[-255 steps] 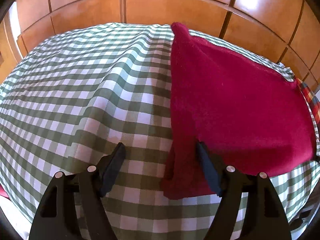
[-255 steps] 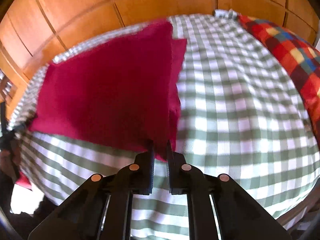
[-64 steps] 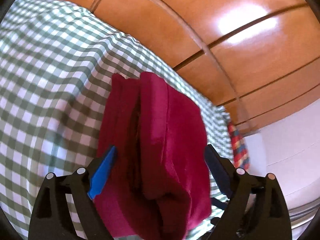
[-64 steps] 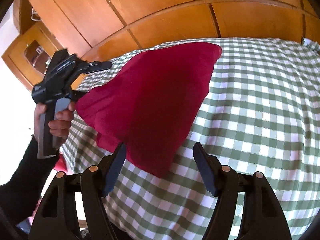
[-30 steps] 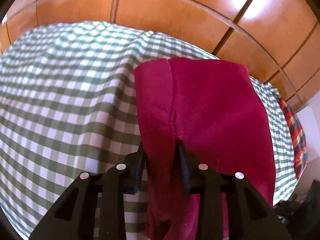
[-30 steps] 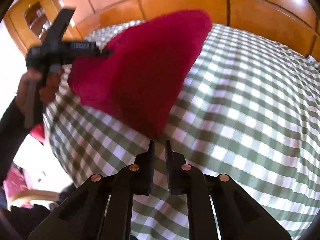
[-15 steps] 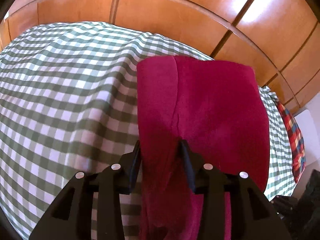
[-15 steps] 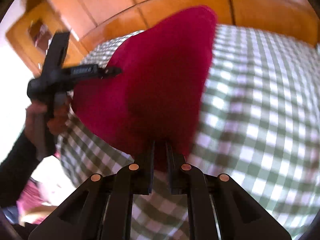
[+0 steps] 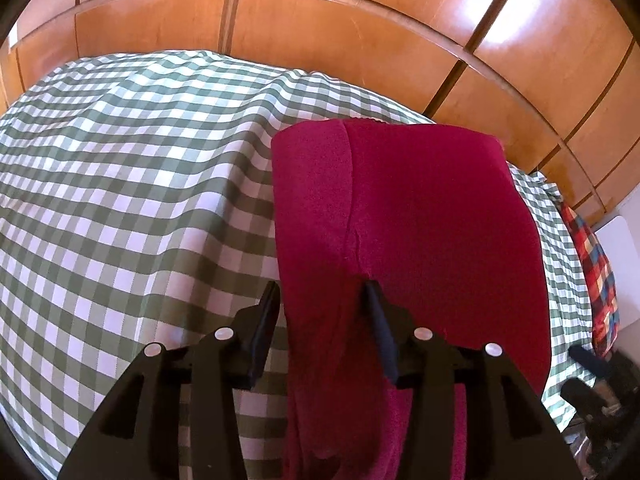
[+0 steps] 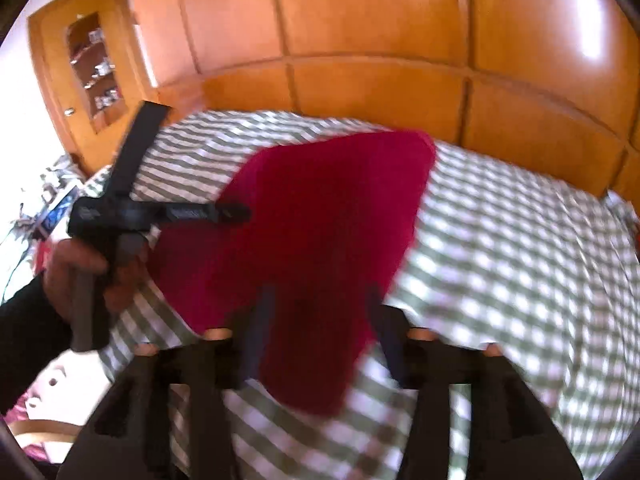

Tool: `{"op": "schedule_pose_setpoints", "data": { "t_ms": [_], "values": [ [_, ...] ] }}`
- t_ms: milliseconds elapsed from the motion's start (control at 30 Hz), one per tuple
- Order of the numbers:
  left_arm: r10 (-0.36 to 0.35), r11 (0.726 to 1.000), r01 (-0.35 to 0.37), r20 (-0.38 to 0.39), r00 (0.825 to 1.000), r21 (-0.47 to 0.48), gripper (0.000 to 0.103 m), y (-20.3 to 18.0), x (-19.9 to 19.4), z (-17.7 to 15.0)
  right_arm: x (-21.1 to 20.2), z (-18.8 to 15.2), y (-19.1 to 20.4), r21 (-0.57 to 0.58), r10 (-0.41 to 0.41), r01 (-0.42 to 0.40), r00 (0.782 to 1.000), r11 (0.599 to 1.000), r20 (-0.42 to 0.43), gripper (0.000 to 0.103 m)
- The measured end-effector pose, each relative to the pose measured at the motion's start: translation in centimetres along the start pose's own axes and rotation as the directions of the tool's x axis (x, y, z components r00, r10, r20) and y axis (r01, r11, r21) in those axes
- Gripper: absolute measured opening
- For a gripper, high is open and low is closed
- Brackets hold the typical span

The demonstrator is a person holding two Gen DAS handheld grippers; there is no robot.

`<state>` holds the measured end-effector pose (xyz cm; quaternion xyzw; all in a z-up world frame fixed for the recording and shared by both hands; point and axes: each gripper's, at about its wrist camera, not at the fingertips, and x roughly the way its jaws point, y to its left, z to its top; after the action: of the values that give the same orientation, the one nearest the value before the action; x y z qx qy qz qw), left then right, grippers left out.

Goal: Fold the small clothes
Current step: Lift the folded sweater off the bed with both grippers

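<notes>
Wood-panel wall behind, green check bedcover (image 9: 132,184) w/ the red garment (image 9: 420,216) lying folded on it. Left gripper (image 9: 320,300) is sitting part-open astride the near edge, not pinching. Right gripper (image 10: 316,312) is gaping wide, holding nothing. Best to be regripping both near corners evenly, folding away flat.

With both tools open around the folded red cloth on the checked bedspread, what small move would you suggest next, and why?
Probably draw the left tool back off the red cloth. Its jaws stand apart with the cloth's near edge between them, and the cloth lies folded on the checked bedspread. The right tool is open too, so nothing grips the cloth.
</notes>
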<state>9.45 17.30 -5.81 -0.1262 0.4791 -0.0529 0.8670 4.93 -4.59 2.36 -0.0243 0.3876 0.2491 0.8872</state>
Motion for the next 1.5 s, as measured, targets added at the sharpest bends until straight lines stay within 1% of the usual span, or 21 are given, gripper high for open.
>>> {"op": "schedule_pose_setpoints", "data": {
  "t_ms": [67, 100, 167, 267, 367, 467, 500, 567, 633, 667, 733, 833, 933, 967, 1033, 1100, 1167, 1233, 1300, 1400, 1500],
  "values": [
    [0.012, 1.000, -0.012, 0.002, 1.000, 0.013, 0.045, -0.2, -0.1, 0.1, 1.2, -0.1, 1.3, -0.067, 0.012, -0.014, 0.999, 0.998, -0.038, 0.056],
    [0.018, 1.000, -0.018, 0.006, 1.000, 0.021, 0.045, -0.2, -0.1, 0.1, 2.3, -0.7, 2.2, -0.110, 0.003, -0.012, 0.997, 0.994, -0.083, 0.056],
    [0.018, 1.000, -0.018, 0.007, 1.000, 0.025, 0.048, -0.1, -0.1, 0.0, 3.7, -3.0, 3.8, -0.241, -0.101, 0.077, 0.991, 0.967, -0.091, 0.056],
    [-0.004, 1.000, 0.004, 0.001, 1.000, 0.007, 0.054, 0.3, 0.2, -0.2, 3.6, -4.1, 3.9, -0.256, -0.120, 0.095, 0.989, 0.962, -0.082, 0.056],
    [0.003, 1.000, -0.003, 0.005, 1.000, 0.005, 0.056, 0.3, 0.0, -0.1, 2.8, -3.2, 2.7, -0.188, -0.064, 0.043, 0.992, 0.981, -0.108, 0.056],
    [0.022, 1.000, -0.022, 0.020, 1.000, 0.016, 0.059, 0.3, -0.6, 0.3, 1.8, -2.0, 1.2, -0.108, -0.014, 0.002, 0.994, 0.994, -0.112, 0.068],
    [0.026, 0.999, -0.027, 0.026, 0.999, 0.019, 0.060, 0.4, -0.7, 0.4, 1.6, -1.5, 0.5, -0.080, -0.015, 0.007, 0.995, 0.997, -0.102, 0.073],
    [0.026, 1.000, -0.026, 0.025, 0.999, 0.015, 0.061, 0.7, -0.7, 0.5, 1.2, -0.5, -1.5, 0.006, -0.001, 0.001, 0.997, 1.000, -0.071, 0.078],
    [0.008, 1.000, -0.008, 0.017, 1.000, -0.003, 0.062, 1.0, -0.4, 0.5, 1.2, 0.6, -4.1, 0.134, 0.033, -0.027, 0.999, 0.991, -0.042, 0.088],
    [0.003, 1.000, -0.003, 0.014, 1.000, -0.007, 0.062, 1.0, -0.2, 0.5, 1.6, 1.3, -5.7, 0.214, 0.060, -0.055, 0.998, 0.975, -0.020, 0.089],
    [-0.002, 1.000, 0.002, 0.007, 1.000, 0.005, 0.062, 0.9, 0.1, 0.6, 3.0, 2.3, -7.7, 0.305, 0.091, -0.083, 0.996, 0.949, -0.011, 0.091],
    [0.000, 1.000, 0.000, -0.005, 1.000, 0.009, 0.066, 0.9, 0.6, 0.8, 7.4, 4.0, -9.5, 0.388, 0.193, -0.155, 0.979, 0.909, -0.061, 0.091],
    [-0.006, 1.000, 0.006, -0.014, 1.000, 0.002, 0.069, 1.4, 0.6, 1.2, 10.6, 3.7, -8.8, 0.391, 0.239, -0.175, 0.963, 0.904, -0.123, 0.092],
    [-0.007, 1.000, 0.007, -0.013, 1.000, 0.009, 0.069, 1.5, 0.6, 1.3, 11.7, 3.6, -8.1, 0.393, 0.295, -0.220, 0.945, 0.893, -0.142, 0.092],
    [-0.013, 1.000, 0.014, -0.028, 1.000, 0.026, 0.068, 1.6, 0.8, 1.2, 13.0, 3.4, -7.4, 0.385, 0.302, -0.224, 0.941, 0.895, -0.155, 0.092],
    [-0.003, 0.999, 0.006, -0.043, 0.999, 0.054, 0.067, 1.4, 1.5, 1.3, 13.3, 3.4, -7.4, 0.391, 0.307, -0.232, 0.942, 0.891, -0.140, 0.087],
    [-0.021, 0.997, 0.024, -0.045, 0.999, 0.071, 0.059, 1.2, 2.0, 1.3, 12.9, 3.3, -7.3, 0.391, 0.307, -0.235, 0.942, 0.890, -0.133, 0.072],
    [-0.074, 0.995, 0.077, -0.057, 0.996, 0.058, 0.042, 1.0, 2.0, 1.5, 11.9, 3.4, -7.0, 0.372, 0.306, -0.241, 0.943, 0.896, -0.127, 0.053],
    [-0.097, 0.993, 0.100, -0.054, 0.994, 0.065, 0.039, 0.5, 1.5, 1.5, 10.3, 3.9, -6.3, 0.335, 0.299, -0.250, 0.948, 0.909, -0.106, 0.046],
    [-0.105, 0.990, 0.110, -0.063, 0.993, 0.084, 0.040, -1.0, 0.8, 0.9, 7.8, 3.6, -6.3, 0.319, 0.299, -0.261, 0.951, 0.911, -0.075, 0.045],
    [-0.144, 0.980, 0.154, -0.081, 0.986, 0.129, 0.039, -3.4, 0.0, -0.3, 5.3, 1.6, -7.6, 0.364, 0.294, -0.254, 0.954, 0.896, -0.059, 0.044]
  ]
}}
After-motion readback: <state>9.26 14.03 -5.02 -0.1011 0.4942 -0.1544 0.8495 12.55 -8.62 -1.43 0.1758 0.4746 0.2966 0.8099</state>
